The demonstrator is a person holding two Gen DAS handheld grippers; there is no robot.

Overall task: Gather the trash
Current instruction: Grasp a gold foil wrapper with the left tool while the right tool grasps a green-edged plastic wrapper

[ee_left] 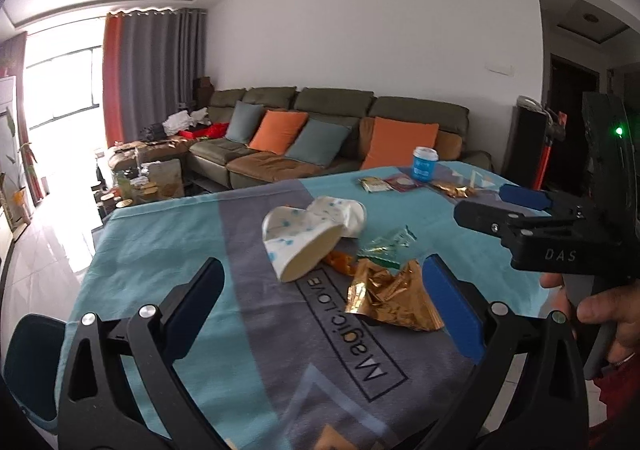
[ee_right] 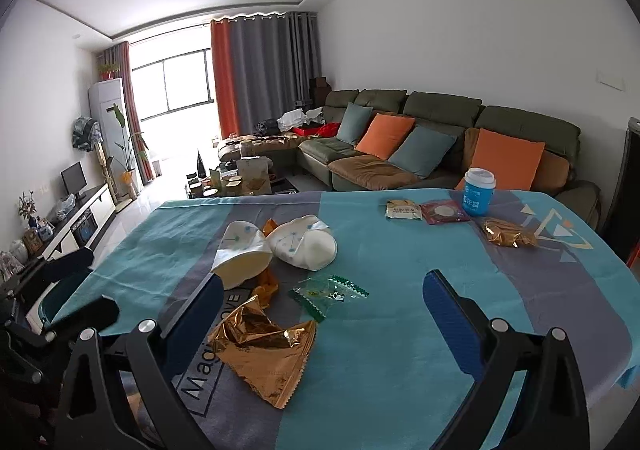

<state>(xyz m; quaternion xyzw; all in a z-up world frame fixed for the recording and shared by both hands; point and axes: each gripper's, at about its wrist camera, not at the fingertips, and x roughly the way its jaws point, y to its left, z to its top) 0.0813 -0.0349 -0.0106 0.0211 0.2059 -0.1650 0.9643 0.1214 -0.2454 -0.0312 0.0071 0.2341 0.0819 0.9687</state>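
woven tablecloth point(ee_right: 400, 314), crinkled gold foil wrapper point(ee_right: 264, 350)

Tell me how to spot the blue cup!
Look at the far edge of the teal and grey tablecloth, nearest the green sofa. The blue paper cup with a white lid stands upright there, the only upright thing among flat wrappers.

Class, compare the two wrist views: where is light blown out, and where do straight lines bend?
Left wrist view: the window is blown out white, spilling glare onto the floor; the ceiling edge bows.
Right wrist view: the window is milder, panes visible; the tablecloth edge curves, corners vignette black.
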